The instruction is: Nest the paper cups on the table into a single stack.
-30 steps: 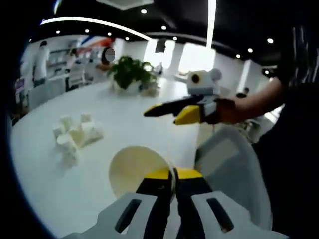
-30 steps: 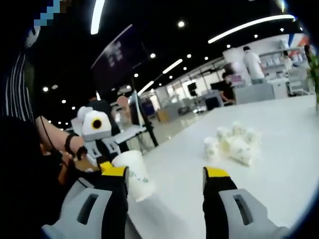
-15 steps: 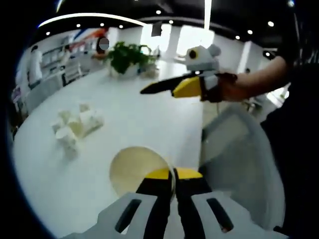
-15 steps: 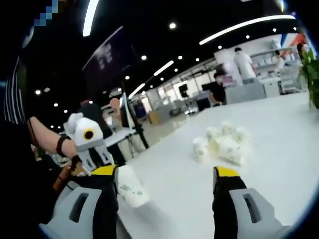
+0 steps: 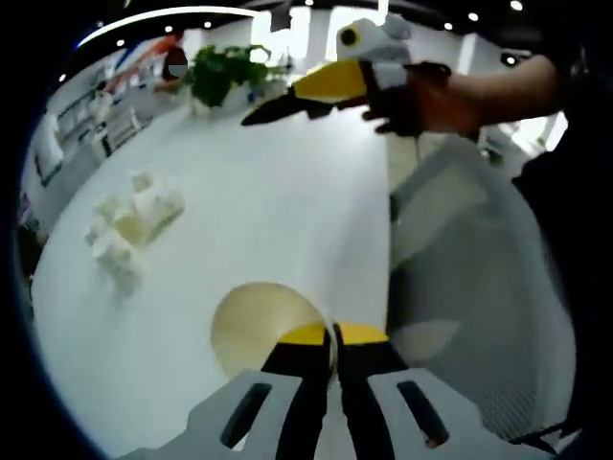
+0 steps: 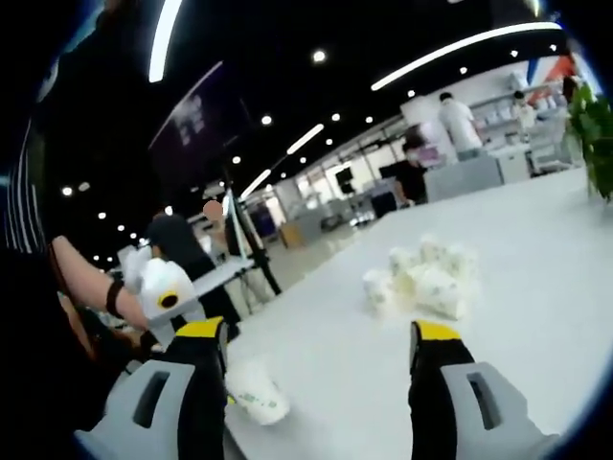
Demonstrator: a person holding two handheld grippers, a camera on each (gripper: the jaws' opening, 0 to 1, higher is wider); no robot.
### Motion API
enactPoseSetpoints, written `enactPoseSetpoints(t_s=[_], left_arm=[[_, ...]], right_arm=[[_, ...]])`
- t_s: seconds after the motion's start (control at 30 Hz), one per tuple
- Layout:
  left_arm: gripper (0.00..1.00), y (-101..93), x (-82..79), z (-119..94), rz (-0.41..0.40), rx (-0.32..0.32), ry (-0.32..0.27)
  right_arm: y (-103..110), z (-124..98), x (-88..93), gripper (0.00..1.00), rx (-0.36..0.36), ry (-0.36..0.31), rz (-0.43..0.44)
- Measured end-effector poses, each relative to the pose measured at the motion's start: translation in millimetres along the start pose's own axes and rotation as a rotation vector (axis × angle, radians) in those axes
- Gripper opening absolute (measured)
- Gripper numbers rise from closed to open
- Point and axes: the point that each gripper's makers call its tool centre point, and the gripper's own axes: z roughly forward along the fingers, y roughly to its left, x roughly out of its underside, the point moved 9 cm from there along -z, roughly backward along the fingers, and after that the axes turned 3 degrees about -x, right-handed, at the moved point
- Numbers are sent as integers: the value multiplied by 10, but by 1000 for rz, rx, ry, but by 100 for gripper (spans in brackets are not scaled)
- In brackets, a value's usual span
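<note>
Right now the biggest thing I have to work with is the white table (image 5: 278, 192), which runs away from both cameras toward a potted plant (image 5: 213, 75) at its far end. Taking that table as my landmark, the heap of loose paper cups (image 6: 421, 280) lies out on its open middle, well apart from the near edge; in the left gripper view the same heap sits off to the left side of the tabletop. A chair (image 5: 469, 287) with a pale mesh back stands just off the table's near edge. My left gripper (image 5: 332, 337) has its jaws pinched narrow on the rim of one paper cup (image 5: 257, 326), whose open mouth faces the camera above the near part of the table. My right gripper (image 6: 318, 337) has its jaws spread wide with nothing between them; it shows in the left gripper view too, raised above the far half of the table. I judge I'm at the fetching step: one cup in hand as the base, the next not yet taken. The next move calls for carrying the right gripper out to the heap, choosing a cup that lies free at its edge, and closing gently on the rim so the paper doesn't crush.
</note>
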Motion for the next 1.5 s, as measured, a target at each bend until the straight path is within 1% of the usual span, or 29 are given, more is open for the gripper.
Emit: enactPoseSetpoints(t_s=[0.1,0.2,0.23,0.3,0.37,0.4,0.43,0.47,0.5,0.53,0.57,0.67,0.77,0.8,0.9,0.93,0.97,1.07,1.13,1.27,1.3,1.33,1.37,1.4,1.43,1.47,1.5], left_arm=[[0,-19,25,27,42,2,23],[0,-23,71,49,137,-11,84],[0,-24,79,58,156,-18,94],[0,-38,98,76,186,-16,118],[0,-37,124,93,201,-16,153],[0,-39,139,101,223,-12,184],[0,-43,137,104,233,-10,188],[0,-53,128,116,268,-8,193],[0,-58,133,120,272,-4,199],[0,-56,138,125,277,-4,209],[0,-46,145,128,297,-5,232],[0,-43,146,138,335,-12,247],[0,-46,153,143,344,-4,269],[0,-39,156,147,341,-13,274],[0,-30,174,164,345,-16,281],[0,-28,171,166,373,-16,275],[0,-31,171,163,381,-14,276],[1,-37,180,176,371,-12,276],[2,-54,184,177,348,-1,279],[2,-38,204,190,340,-1,284],[5,-42,201,187,308,-3,276],[8,-59,202,195,264,11,259],[11,-68,202,203,221,43,241],[12,-65,206,204,211,49,237],[12,-43,224,193,181,35,248],[9,-26,226,191,173,20,238],[7,-10,223,189,192,9,219]], right_arm=[[-12,-12,35,76,5,-1,11],[-20,-27,61,76,16,-1,8],[-23,-28,63,76,15,-2,11],[-41,-39,78,75,13,-11,34],[-52,-50,83,75,17,-17,37],[-51,-53,87,75,14,-22,49],[-51,-56,91,75,15,-23,50],[-53,-56,94,75,17,-23,50],[-55,-55,100,75,16,-24,53],[-58,-53,113,74,13,-22,60],[-58,-53,119,74,13,-20,61],[-55,-53,130,74,11,-22,67],[-57,-57,138,74,11,-20,68],[-63,-60,139,73,12,-22,66],[-77,-70,142,73,11,-23,77],[-80,-72,141,73,11,-24,77],[-81,-74,141,73,10,-24,78],[-88,-72,158,73,6,-21,90],[-88,-68,166,73,5,-20,93],[-78,-70,169,72,3,-23,98],[-77,-71,168,72,2,-24,99],[-71,-72,164,72,2,-26,99],[-69,-73,162,71,1,-27,100],[-75,-75,167,71,1,-26,100],[-81,-80,170,71,1,-24,98],[-86,-83,170,71,1,-24,98],[-93,-87,168,71,2,-26,99]])
